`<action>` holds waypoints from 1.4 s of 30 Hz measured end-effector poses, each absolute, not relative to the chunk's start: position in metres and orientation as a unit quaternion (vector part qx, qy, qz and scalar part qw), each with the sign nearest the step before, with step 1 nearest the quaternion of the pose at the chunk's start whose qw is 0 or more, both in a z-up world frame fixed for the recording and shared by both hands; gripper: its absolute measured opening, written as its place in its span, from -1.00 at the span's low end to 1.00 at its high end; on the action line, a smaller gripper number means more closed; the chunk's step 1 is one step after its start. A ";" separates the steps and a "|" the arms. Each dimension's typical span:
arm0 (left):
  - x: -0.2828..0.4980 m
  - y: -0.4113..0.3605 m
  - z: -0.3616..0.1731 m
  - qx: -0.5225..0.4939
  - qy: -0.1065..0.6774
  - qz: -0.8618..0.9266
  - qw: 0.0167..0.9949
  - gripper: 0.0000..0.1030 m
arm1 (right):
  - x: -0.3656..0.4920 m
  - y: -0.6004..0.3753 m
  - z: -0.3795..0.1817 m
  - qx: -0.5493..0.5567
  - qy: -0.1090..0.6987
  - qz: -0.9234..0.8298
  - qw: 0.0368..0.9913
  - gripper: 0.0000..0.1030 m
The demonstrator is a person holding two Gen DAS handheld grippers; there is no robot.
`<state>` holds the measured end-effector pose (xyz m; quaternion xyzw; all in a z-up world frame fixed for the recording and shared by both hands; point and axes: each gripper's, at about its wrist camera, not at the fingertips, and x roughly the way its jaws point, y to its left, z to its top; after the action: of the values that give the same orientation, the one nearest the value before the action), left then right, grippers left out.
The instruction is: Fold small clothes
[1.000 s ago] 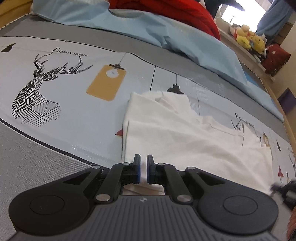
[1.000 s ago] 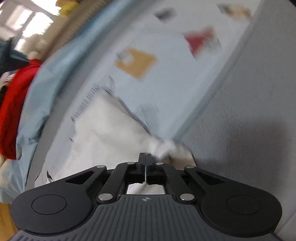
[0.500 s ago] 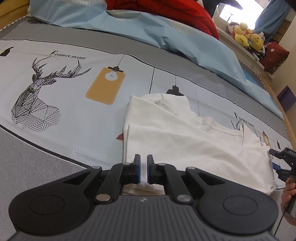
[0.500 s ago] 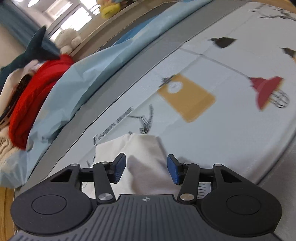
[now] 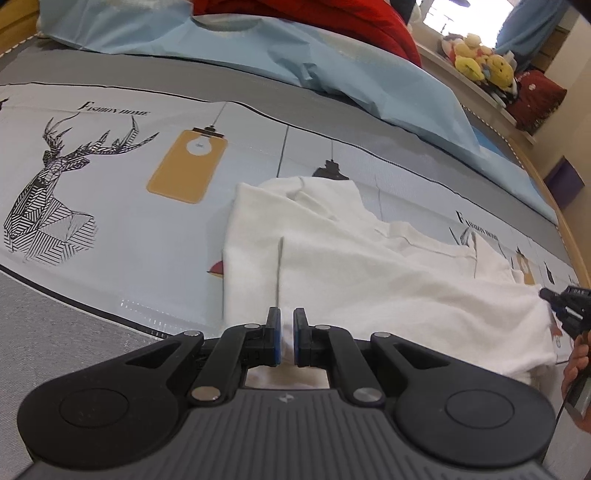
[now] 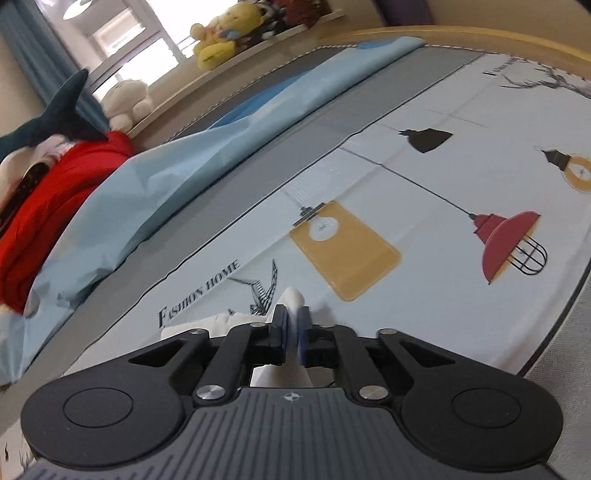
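A white garment (image 5: 369,266) lies partly folded on the printed bedsheet (image 5: 110,221), one layer lapped over another. My left gripper (image 5: 287,325) is shut on its near edge, and white cloth shows between the pads. At the garment's right end, the right gripper (image 5: 565,306) is held by a person's hand (image 5: 576,362). In the right wrist view the right gripper (image 6: 293,325) has its jaws closing, and a tip of the white garment (image 6: 293,297) is pinched between the pads and pokes out above them.
A crumpled light blue sheet (image 5: 332,66) and a red quilt (image 5: 332,22) lie along the far side of the bed. Plush toys (image 5: 480,66) sit on a ledge beyond. The wooden bed frame (image 5: 565,229) runs along the right edge.
The right gripper let go of the cloth, stood open half a second ago, and has closed again on a corner of the garment. The left gripper has kept still, still shut on the cloth.
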<state>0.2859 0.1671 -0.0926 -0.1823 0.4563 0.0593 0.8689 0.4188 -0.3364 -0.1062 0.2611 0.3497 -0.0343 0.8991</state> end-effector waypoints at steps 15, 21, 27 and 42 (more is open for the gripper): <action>0.299 0.167 -0.126 -0.186 0.471 0.061 0.860 -0.51 | 0.373 -0.334 -0.065 0.139 0.399 0.139 0.896 -0.21; 0.292 0.162 -0.104 -0.166 0.454 0.057 0.873 -0.97 | 0.365 -0.321 -0.086 0.101 0.439 0.150 0.880 -0.20; 0.280 0.181 -0.085 -0.162 0.452 0.109 0.870 -0.97 | 0.364 -0.313 -0.082 0.075 0.452 0.154 0.875 -0.20; 0.282 0.162 -0.106 -0.096 0.523 0.056 0.845 -0.85 | 0.348 -0.330 -0.113 0.009 0.550 0.063 0.833 -0.23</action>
<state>0.2819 0.1619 -0.1059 -0.0956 0.5228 0.0562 0.8452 0.3484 -0.3299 -0.1128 0.0094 0.5500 0.0626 0.8328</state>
